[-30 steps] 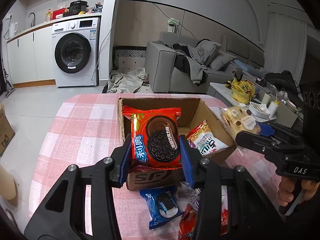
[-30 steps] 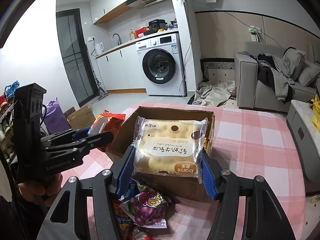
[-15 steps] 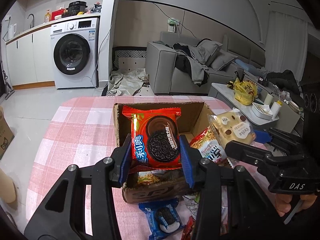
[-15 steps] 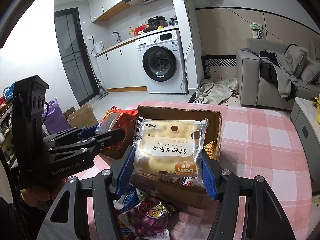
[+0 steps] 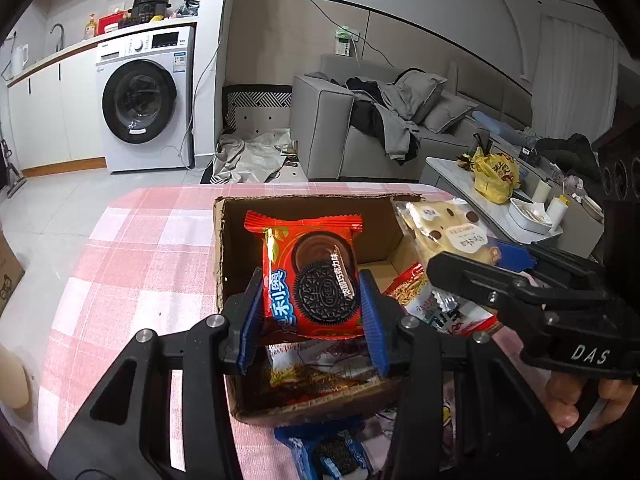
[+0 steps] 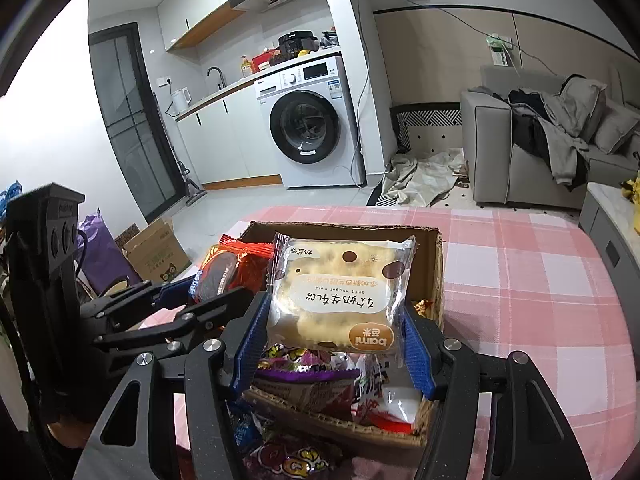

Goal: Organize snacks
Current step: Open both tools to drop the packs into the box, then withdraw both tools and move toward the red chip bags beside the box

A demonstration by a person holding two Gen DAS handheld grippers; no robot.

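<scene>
Since the earlier frames both your packets have moved in over the cardboard box (image 5: 224,248), which now sits closer beneath them. Your left hand-held gripper (image 5: 311,300) clamps the red Oreo packet (image 5: 310,280) between its blue pads, upright above the box's left half. Your right hand-held gripper (image 6: 334,330) pinches the pale nougat-cracker packet (image 6: 340,292) by its side edges, held over the box's right half. Inside the box: a red-and-white noodle snack bag (image 5: 436,304) and a purple wrapper (image 6: 308,370). A blue Oreo packet (image 5: 332,456) lies on the pink-checked counter (image 5: 132,264), just outside the near box wall. The two grippers sit side by side, near each other.
</scene>
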